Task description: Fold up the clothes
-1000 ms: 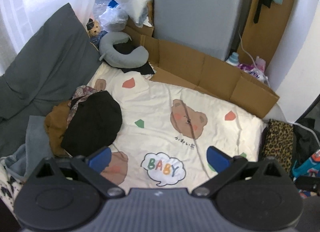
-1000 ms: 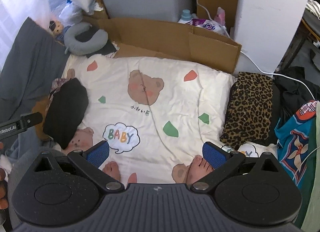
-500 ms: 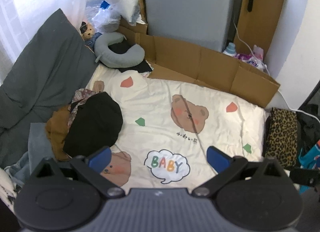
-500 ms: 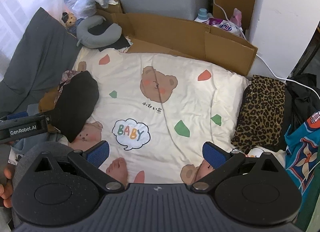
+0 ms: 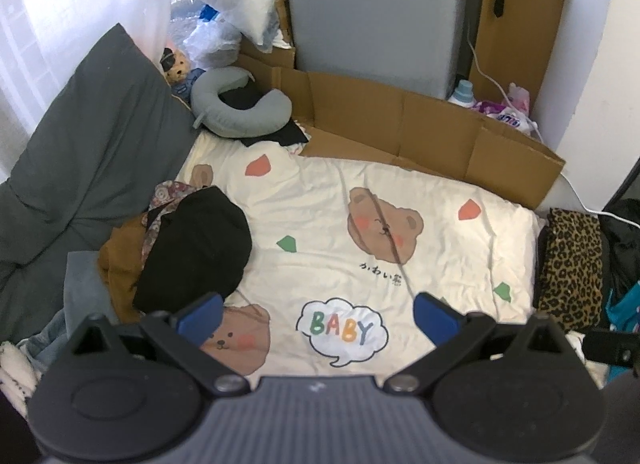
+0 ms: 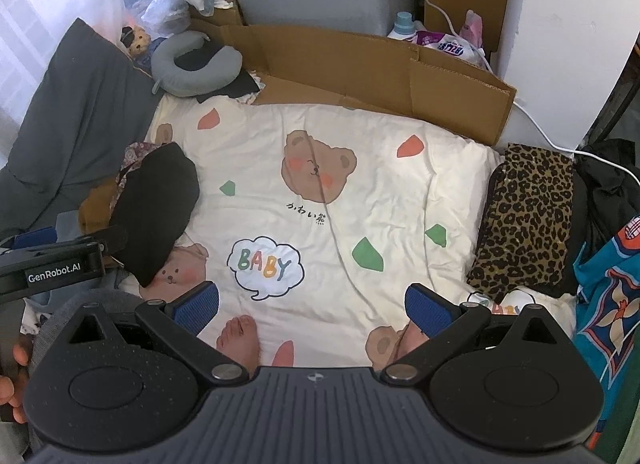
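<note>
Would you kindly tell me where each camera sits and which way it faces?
Left wrist: on the left gripper, above the bear quilt, facing the cardboard; jaws open, no body visible.
Right wrist: on the right gripper, facing likewise; bare feet, a hand and the left gripper show.
Shared: quilt, black garment, leopard cloth.

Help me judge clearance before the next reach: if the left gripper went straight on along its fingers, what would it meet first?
Most likely the cream bear-print blanket near its BABY bubble; the left gripper is open and empty, though depth is unclear.
</note>
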### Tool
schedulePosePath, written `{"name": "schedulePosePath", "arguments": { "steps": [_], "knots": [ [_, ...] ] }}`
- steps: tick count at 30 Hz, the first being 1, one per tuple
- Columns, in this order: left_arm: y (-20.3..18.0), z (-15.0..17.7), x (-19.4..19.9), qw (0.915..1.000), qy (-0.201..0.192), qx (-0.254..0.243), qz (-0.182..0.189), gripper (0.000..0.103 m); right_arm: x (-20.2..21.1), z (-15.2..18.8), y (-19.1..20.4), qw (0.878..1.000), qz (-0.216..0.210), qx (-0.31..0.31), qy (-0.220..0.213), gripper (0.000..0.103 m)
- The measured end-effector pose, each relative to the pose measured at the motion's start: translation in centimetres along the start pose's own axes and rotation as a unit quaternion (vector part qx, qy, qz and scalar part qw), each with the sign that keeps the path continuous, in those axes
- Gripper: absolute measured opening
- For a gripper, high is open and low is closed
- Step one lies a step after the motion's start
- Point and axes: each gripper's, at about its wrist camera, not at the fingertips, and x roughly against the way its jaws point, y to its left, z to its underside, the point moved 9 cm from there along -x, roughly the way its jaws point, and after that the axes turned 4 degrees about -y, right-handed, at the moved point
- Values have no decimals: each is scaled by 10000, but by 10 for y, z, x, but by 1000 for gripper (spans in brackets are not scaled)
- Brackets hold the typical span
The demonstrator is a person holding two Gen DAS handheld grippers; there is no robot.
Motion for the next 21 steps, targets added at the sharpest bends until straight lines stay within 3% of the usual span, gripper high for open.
{"name": "schedulePosePath", "arguments": {
  "steps": [8,21],
  "knots": [
    [3,0,-1,10000,37,-51,20,103,-1,0,4,9999,-130,-66,49,102],
    [0,1,1,9999,-95,-114,76,102,4,0,-1,9998,2,-179,-124,102]
  ]
}}
